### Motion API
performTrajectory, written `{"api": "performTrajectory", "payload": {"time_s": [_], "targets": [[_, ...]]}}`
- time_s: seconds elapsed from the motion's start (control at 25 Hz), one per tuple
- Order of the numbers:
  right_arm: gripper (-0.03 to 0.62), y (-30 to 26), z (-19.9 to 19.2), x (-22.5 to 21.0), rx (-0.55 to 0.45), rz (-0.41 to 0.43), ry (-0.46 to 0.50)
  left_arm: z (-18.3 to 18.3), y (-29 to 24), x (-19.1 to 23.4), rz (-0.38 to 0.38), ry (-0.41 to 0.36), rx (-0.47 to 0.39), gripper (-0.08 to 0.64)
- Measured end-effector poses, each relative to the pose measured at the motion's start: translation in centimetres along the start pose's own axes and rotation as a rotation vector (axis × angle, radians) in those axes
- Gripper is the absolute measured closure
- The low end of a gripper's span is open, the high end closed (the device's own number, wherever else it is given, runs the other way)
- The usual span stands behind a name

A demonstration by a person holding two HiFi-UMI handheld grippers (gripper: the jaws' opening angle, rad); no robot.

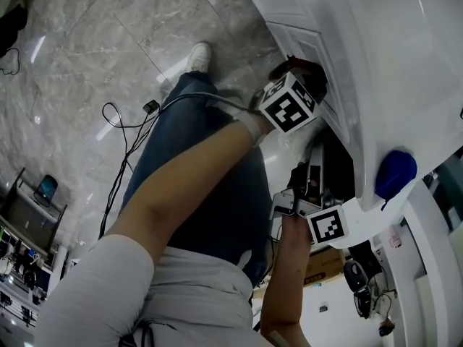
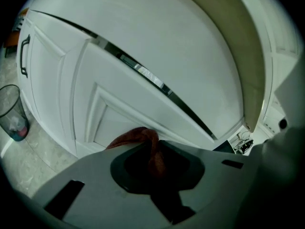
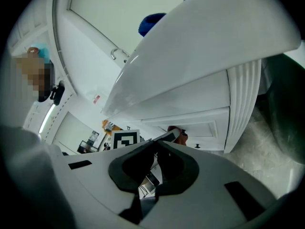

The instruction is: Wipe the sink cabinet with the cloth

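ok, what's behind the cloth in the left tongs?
The cloth, pinched in the left tongs, sits in front of the white cabinet door, at the lower edge of its recessed panel. The patch directly behind the cloth is covered, so contact can't be confirmed.

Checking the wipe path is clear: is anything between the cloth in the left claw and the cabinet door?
Nothing visible. The cloth, gripped in the left claw, sits right up at the white door panel with no object between; whether it touches I cannot tell.

Left gripper (image 1: 298,79) with cloth (image 1: 314,74) at cabinet door (image 1: 305,43)
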State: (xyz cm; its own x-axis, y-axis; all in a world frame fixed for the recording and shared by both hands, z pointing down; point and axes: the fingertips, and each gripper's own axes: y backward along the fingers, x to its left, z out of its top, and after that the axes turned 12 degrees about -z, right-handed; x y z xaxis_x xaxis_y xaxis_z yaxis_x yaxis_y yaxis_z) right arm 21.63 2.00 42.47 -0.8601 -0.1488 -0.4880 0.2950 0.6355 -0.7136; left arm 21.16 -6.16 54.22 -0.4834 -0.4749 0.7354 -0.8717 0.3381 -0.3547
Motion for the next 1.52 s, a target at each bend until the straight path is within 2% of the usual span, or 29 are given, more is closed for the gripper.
{"api": "performTrajectory", "payload": {"time_s": [0.12,0.36,0.6,0.84,0.96,1.16,1.36,1.52], "targets": [[0.557,0.5,0.0,-0.2,-0.004,0.005,0.007,0.8,0.6,-1.1,-0.021,0.023,-0.056,0.508],[0.557,1.6,-1.1,0.0,0.021,0.017,0.016,1.6,3.9,-1.3,0.03,0.074,-0.153,0.508],[0.557,1.8,-2.1,0.9,0.059,0.04,0.04,4.3,8.5,0.6,0.131,0.076,-0.26,0.508],[0.557,0.8,-2.6,2.2,0.078,0.045,0.051,7.1,11.7,3.5,0.169,0.07,-0.34,0.508],[0.557,0.2,-2.5,2.6,0.079,0.042,0.053,8.2,11.6,4.1,0.141,0.047,-0.338,0.508],[0.557,-0.4,-2.1,2.9,0.058,0.015,0.031,8.9,10.6,3.4,0.09,-0.022,-0.275,0.508],[0.557,-0.5,-2.3,3.5,0.034,-0.008,-0.014,8.7,10.1,2.8,0.034,-0.023,-0.257,0.508],[0.557,-0.6,-2.9,3.5,0.019,-0.002,-0.041,7.6,8.9,2.3,0.019,-0.043,-0.202,0.508]]}}
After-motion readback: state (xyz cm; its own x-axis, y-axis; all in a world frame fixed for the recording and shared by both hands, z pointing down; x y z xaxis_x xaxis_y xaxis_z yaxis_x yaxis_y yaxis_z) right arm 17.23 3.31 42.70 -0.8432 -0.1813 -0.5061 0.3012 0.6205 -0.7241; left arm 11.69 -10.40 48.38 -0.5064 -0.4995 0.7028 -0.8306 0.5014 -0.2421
